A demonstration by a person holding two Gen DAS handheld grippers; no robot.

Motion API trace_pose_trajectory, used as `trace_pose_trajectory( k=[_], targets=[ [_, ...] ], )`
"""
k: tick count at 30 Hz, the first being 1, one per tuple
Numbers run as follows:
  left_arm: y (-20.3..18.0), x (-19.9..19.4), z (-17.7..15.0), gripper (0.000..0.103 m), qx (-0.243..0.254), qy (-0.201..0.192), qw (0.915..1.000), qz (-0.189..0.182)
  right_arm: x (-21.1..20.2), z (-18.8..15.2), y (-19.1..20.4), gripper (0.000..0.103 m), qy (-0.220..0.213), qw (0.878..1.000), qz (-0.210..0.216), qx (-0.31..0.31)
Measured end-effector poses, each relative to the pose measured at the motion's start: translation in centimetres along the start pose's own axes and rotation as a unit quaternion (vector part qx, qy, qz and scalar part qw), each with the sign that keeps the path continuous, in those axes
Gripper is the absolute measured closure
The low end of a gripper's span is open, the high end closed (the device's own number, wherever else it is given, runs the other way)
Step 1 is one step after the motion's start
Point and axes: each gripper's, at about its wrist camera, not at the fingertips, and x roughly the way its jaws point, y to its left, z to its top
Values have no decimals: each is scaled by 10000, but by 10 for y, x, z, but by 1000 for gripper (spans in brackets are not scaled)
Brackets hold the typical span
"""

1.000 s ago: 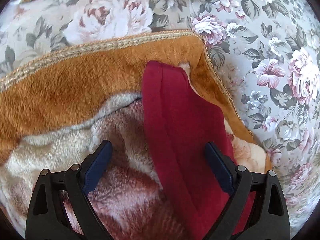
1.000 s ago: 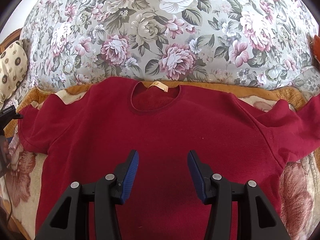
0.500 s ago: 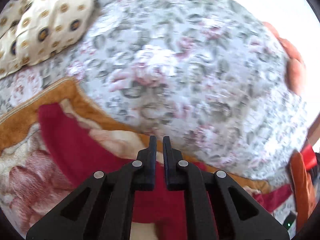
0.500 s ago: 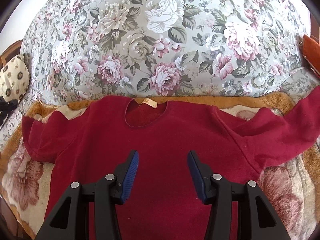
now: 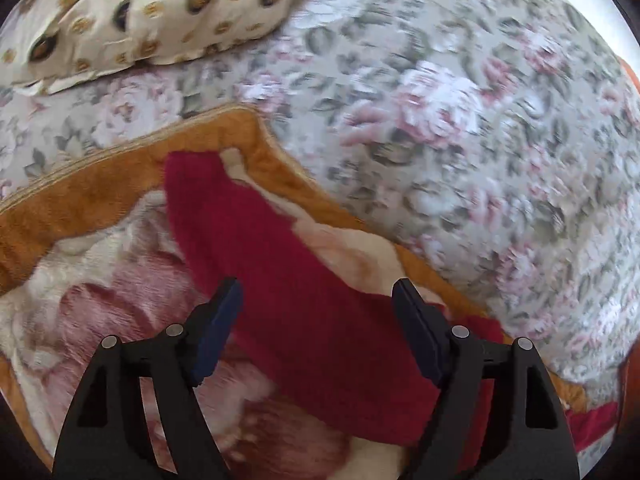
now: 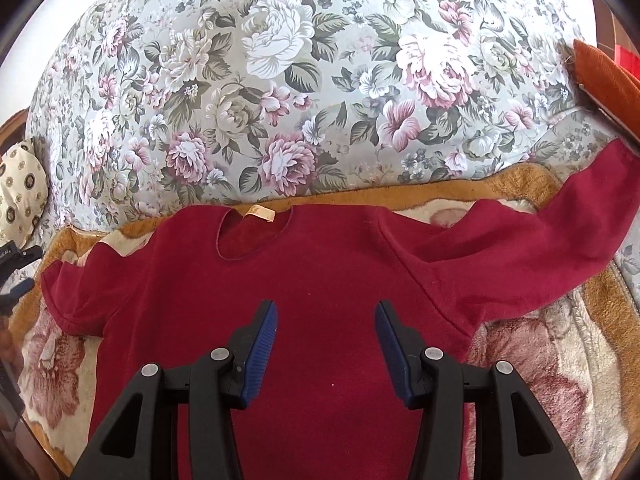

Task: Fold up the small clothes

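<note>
Only the right view shows the whole red shirt; both grippers' fingers apart, the left's opening.

A floral bedspread in grey-green with pink and white roses filled the upper half of the right wrist view and swelled across the upper right of the left wrist view, where it was blurred. Over it, in the lower part of both views, lay a plush blanket, cream with large dusky-pink flowers and a wide ochre border trimmed in pale braid. A cream pillow dotted with dark and gold medallions sat at the upper left of the left wrist view. An orange cushion showed at the right edge. Bright daylight whitened the upper corners.
</note>
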Motion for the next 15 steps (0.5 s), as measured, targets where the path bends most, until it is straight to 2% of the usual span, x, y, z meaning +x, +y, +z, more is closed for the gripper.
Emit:
trace_pose_trajectory(
  k=[3,7,8,10,11,12,13,14,15],
  targets=[
    [50,31,21,24,-520,242,9975,413,12,-3,11,54,114,9998,4,-159],
    [96,80,33,24,-1334,677,9874,517,24,-8,24,54,219,9991,20,-370],
    [99,90,34,24,-1408,698,9863,506,27,-9,26,54,250,9989,6,-400],
    [91,94,36,24,-1242,373,9900,556,33,-11,27,54,321,9985,-23,-432],
    [83,98,36,26,-1108,385,9924,366,34,-12,27,54,347,9984,-36,-436],
    [74,102,34,54,-950,402,9944,228,36,-13,26,54,364,9984,-60,-435],
    [63,102,33,83,-723,400,9958,389,36,-12,26,54,375,9984,-83,-426],
    [50,99,32,93,-503,335,9965,569,36,-12,25,54,382,9984,-92,-415],
    [40,93,32,94,-445,325,9979,327,35,-11,24,54,384,9984,-85,-397]
  ],
)
